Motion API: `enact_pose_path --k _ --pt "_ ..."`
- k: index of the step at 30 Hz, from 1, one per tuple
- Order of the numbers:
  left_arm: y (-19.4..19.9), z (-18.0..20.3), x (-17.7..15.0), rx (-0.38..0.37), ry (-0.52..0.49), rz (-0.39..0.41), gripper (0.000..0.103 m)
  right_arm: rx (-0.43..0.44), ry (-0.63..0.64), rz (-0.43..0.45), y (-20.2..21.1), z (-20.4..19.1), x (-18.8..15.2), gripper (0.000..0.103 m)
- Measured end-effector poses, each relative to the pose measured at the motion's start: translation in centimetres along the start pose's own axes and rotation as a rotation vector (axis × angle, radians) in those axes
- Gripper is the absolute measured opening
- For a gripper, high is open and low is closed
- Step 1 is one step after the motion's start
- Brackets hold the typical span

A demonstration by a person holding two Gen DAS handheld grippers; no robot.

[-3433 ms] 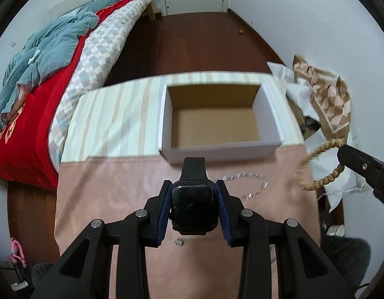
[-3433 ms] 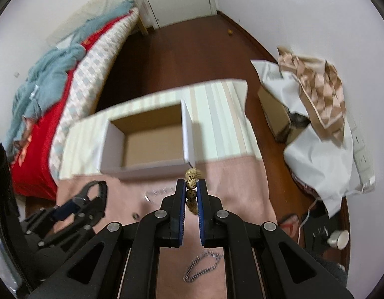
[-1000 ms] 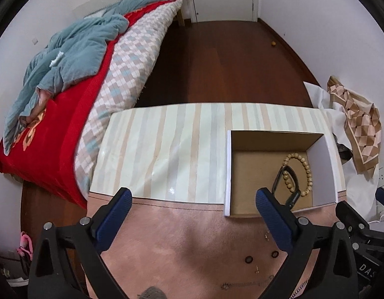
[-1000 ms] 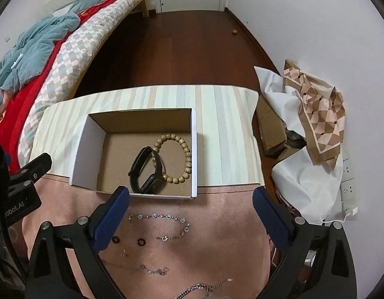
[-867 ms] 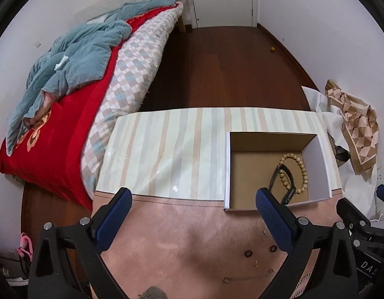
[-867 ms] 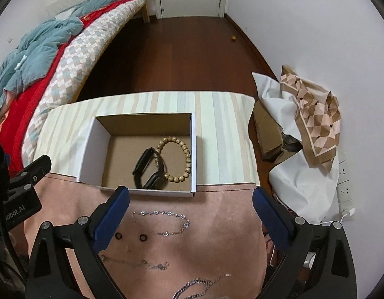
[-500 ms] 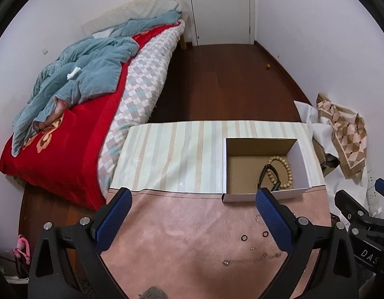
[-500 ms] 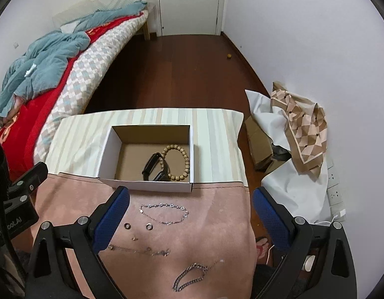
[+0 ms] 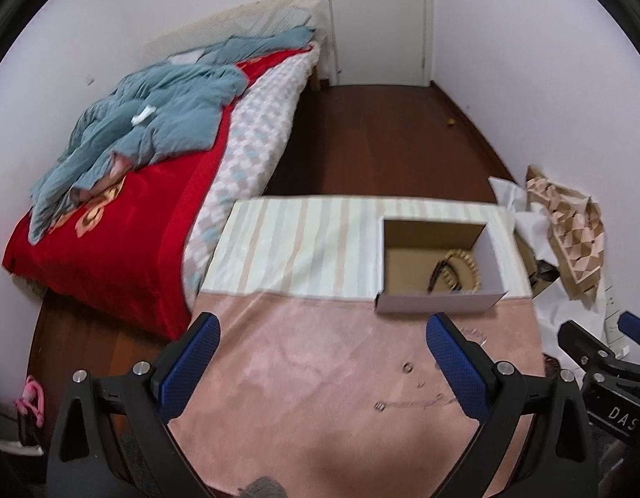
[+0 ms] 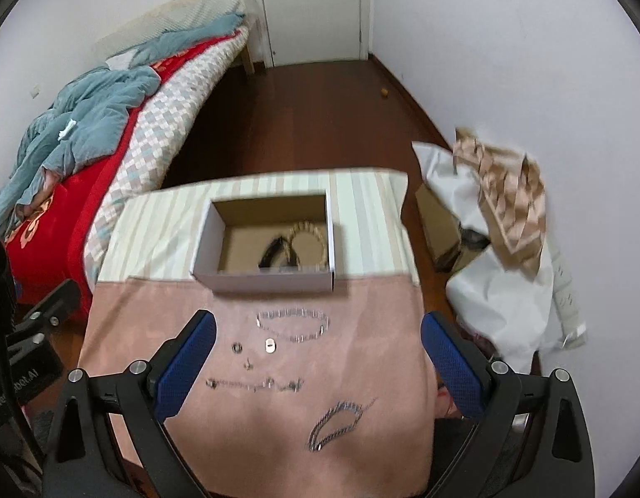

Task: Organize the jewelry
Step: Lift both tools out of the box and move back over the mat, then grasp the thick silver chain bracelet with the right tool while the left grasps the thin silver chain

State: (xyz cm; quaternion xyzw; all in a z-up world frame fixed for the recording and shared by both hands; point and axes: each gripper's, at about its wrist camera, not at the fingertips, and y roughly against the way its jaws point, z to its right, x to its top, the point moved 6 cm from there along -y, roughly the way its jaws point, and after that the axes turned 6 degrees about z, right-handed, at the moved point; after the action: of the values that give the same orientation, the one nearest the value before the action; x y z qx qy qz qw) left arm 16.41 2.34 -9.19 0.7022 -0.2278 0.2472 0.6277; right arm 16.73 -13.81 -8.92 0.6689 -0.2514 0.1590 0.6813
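A white cardboard box [image 10: 220,232] [image 9: 440,302] sits at the far end of the pink cloth; inside lie a black watch [image 10: 274,253] [image 9: 438,272] and a wooden bead bracelet [image 10: 309,234] [image 9: 465,263]. On the pink cloth [image 10: 361,332] lie a silver link bracelet [image 10: 293,323], two small rings [image 10: 253,346], a thin chain [image 10: 253,384] and a heavier silver chain [image 10: 338,419]. My right gripper [image 10: 317,357] stands wide open high above these pieces, holding nothing. My left gripper [image 9: 322,357] is open too, over bare cloth left of the box, with a ring [image 9: 407,367] and the thin chain [image 9: 419,403] near its right finger.
The table's far half wears a striped cloth [image 9: 299,236]. A bed with red blanket [image 9: 104,228] and blue quilt [image 9: 153,124] stands to the left. White bags and a patterned cloth [image 10: 502,182] are piled against the right wall. Dark wood floor runs to a door [image 10: 311,8].
Both grippers, earlier shut on the watch and the bead bracelet, released them into the box and opened. They have since pulled back and up, so the table looks smaller.
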Motion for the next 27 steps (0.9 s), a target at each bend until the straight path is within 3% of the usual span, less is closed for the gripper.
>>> enact_pose_path --k 8,12,15,20,27 --pt "-5.2 -0.4 -8.9 0.071 -0.033 -0.195 0.101 0.033 -0.231 -0.27 -7.0 4.5 -11.5 0.098" --pt "-7.1 -0.6 -12.2 0.098 -0.044 -0.265 0.101 0.043 -0.348 -0.353 -9.7 6.7 -16.3 0.069" --pt "-8.1 -0.3 -13.7 0.111 -0.056 -0.293 0.101 0.051 -0.389 -0.37 -10.8 7.2 -18.0 0.064" --pt "-9.0 0.1 -15.2 0.12 -0.059 -0.326 0.101 0.089 -0.388 -0.351 -10.6 6.1 -19.0 0.063" --pt "-9.6 -0.3 -16.2 0.138 -0.068 -0.349 0.101 0.064 -0.199 -0.325 -10.1 2.2 -18.9 0.063"
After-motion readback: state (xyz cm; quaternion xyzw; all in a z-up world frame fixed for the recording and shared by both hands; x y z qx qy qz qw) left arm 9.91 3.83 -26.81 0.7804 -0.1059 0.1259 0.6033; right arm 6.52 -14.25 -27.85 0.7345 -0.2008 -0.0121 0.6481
